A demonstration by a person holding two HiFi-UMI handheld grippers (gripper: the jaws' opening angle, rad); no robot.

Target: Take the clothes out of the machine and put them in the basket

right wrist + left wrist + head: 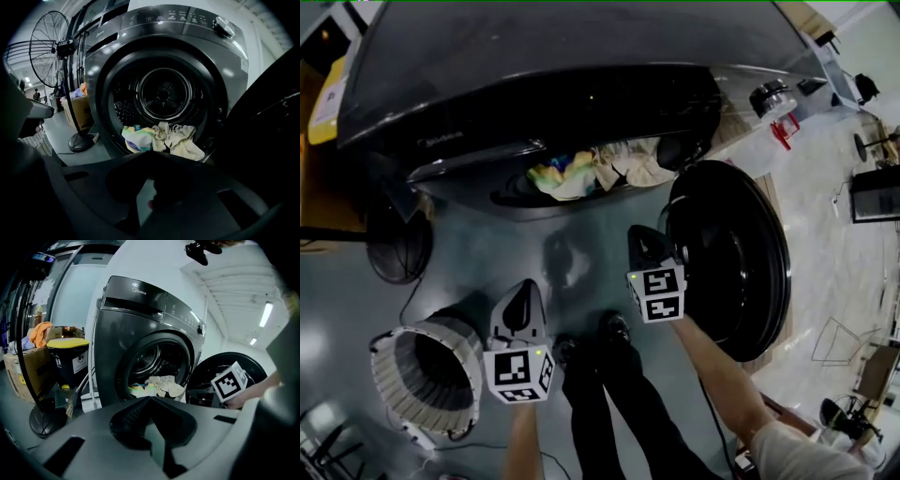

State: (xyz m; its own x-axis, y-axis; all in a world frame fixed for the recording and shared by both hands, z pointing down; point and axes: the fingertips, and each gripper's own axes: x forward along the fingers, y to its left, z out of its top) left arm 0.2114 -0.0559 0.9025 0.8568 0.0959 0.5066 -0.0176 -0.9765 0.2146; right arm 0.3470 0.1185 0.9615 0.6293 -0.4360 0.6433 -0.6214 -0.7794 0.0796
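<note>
- Clothes (161,138) — one multicoloured piece, one cream piece — lie bunched at the front lip of the drum, draped over the door seal. Neither gripper touches them.
- Washing machine (140,333): a dark grey front-loader. Its round door (731,258) is swung wide open on my right side.
- Left gripper (522,298): I read the jaws as together with nothing between them. It points at the drum opening from short of it, well apart from the laundry.
- Right gripper (645,242): jaws together as well, and empty. It sits closer to the opening than the left one, just beside the open door.
- Basket (427,375): white, round and slatted, standing on the grey floor at my left, just beside the left gripper. Its inside is too dark for me to tell the contents.
- Standing fan (47,51) is left of the machine, with its base on the floor.
- Black bin with a yellow lid (70,357) sits between the machine and a cardboard box (21,371), which has an orange cloth (41,330) on top.
- Dark shoes (614,328) are on the floor between the two grippers.
</note>
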